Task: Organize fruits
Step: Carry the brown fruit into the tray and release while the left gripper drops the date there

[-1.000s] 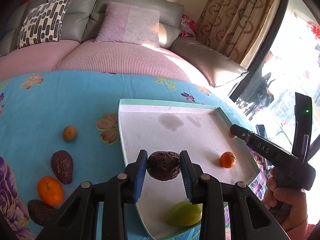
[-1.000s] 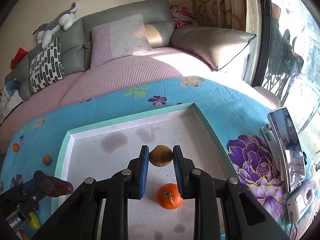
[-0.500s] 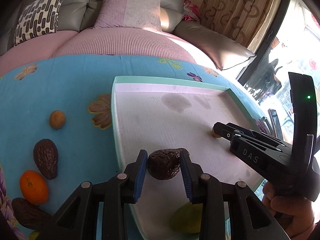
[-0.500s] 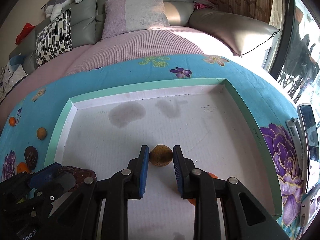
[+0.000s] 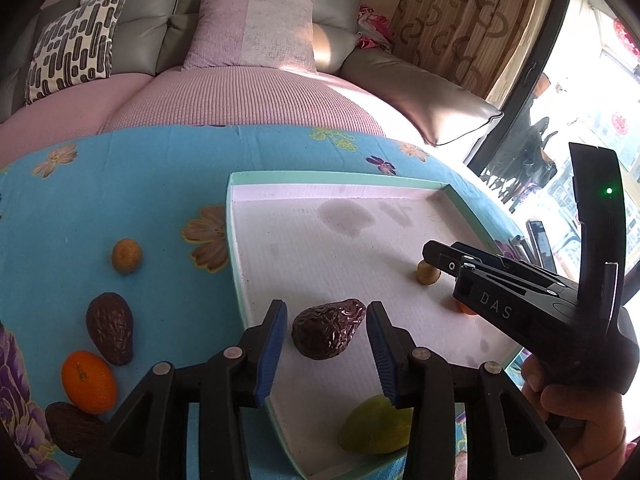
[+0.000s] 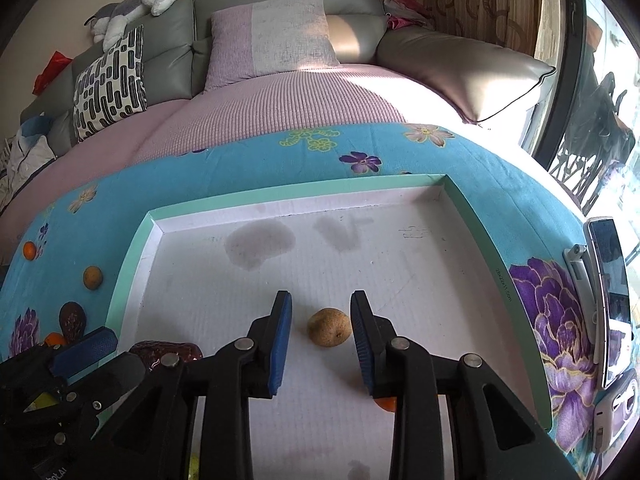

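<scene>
Both grippers' jaws stand apart inside the tray (image 6: pixel 136 240): left gripper (image 5: pixel 328 342) straddles the dark avocado (image 5: pixel 326 334), its long axis crosswise between the pads, right gripper (image 6: pixel 321 338) brackets the small brown fruit (image 6: pixel 329 327).

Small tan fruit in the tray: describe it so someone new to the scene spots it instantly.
Find the white tray with the mint-green rim on the blue floral cloth. On its floor, between the open right gripper's blue pads, sits the small tan fruit. It is round, dull brown and smooth, unlike the wrinkled dark avocado and the green fruit nearer the left gripper.
</scene>
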